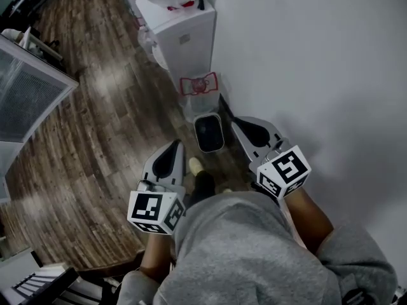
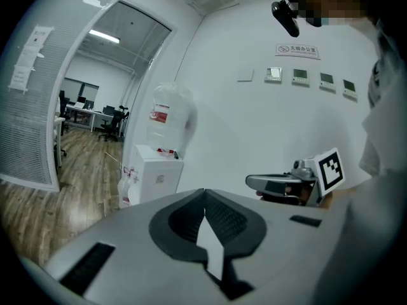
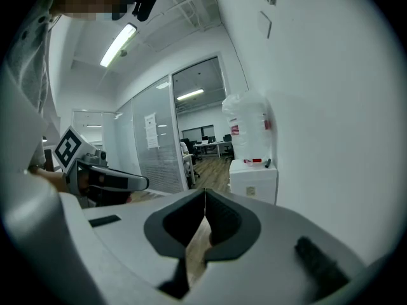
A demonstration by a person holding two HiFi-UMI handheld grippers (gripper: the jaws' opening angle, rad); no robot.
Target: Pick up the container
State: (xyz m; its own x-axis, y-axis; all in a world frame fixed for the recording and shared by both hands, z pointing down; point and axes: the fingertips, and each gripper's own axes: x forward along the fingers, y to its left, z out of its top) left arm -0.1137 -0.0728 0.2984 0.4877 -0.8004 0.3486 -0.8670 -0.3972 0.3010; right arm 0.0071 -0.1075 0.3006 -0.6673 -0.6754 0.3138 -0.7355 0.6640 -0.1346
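A small dark container with a pale rim (image 1: 208, 132) stands on the wood floor by the white wall, seen in the head view just ahead of the person's shoes (image 1: 196, 165). My left gripper (image 1: 177, 143) is held at waist height, to the left of and nearer than the container, with its jaws shut and nothing between them (image 2: 205, 192). My right gripper (image 1: 227, 114) hangs just right of the container, also shut and empty (image 3: 205, 192). Neither gripper view shows the container.
A white water dispenser (image 1: 184, 37) with a large bottle (image 2: 168, 119) stands against the wall beyond the container. A red-framed holder (image 1: 198, 84) hangs on its front. A glass partition (image 1: 25, 88) is at the left. Desks and chairs (image 2: 95, 116) lie far back.
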